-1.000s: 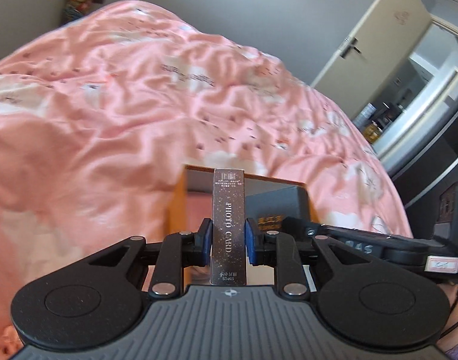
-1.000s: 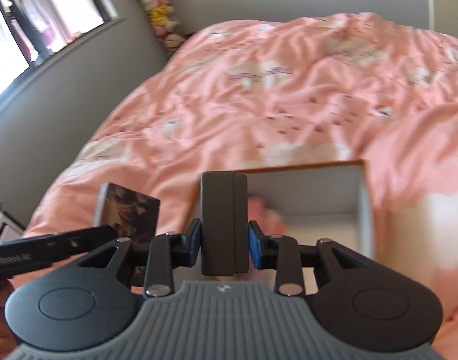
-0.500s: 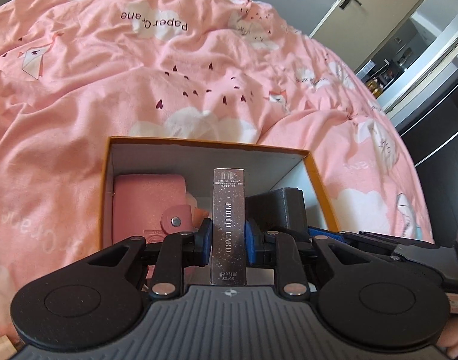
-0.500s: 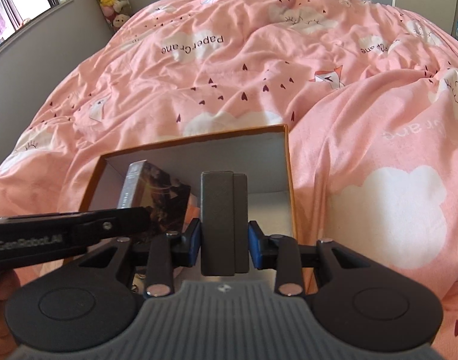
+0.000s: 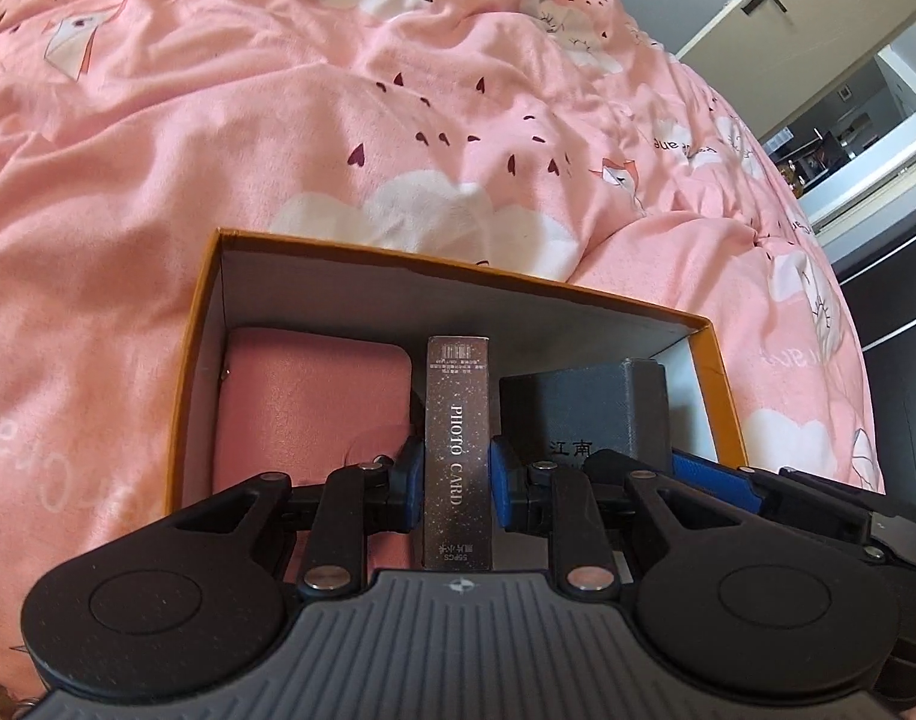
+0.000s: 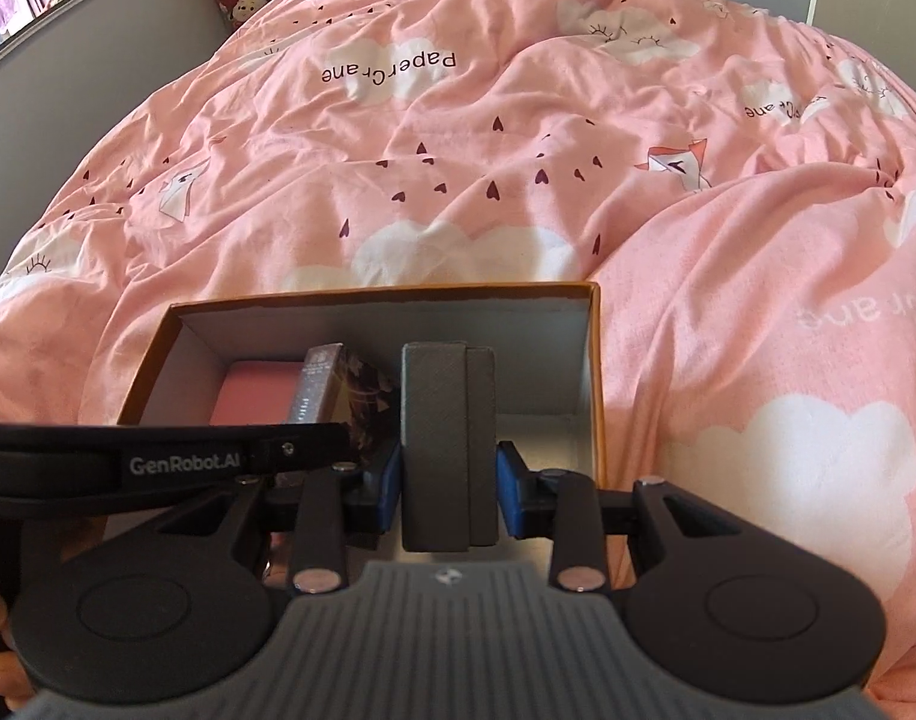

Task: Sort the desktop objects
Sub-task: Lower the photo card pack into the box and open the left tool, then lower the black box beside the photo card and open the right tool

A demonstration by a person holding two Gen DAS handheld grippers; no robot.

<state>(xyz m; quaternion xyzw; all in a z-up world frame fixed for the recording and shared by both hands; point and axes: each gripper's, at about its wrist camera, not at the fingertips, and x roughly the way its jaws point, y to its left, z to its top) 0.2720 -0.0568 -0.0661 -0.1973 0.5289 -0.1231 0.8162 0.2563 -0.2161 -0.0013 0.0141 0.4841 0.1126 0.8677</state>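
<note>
Left hand-held gripper [image 5: 457, 471]: clamped on the photo card box [image 5: 457, 450], pads pressing its long narrow sides.
Right hand-held gripper [image 6: 449, 483]: clamped on the grey box [image 6: 448, 444], held the same way.
Long axis: both boxes run forward along the fingers, front ends pointing down into the orange-rimmed box [image 5: 206, 324].
Container: open, resting on the pink bedspread [image 5: 398, 120]; a pink wallet [image 5: 314, 408] lies flat at its left.
Key relation: the free floor lies directly ahead and below; the photo card box is just beside the wallet, the grey box nearer the right wall.
Likely step: lowering both in before release.
</note>
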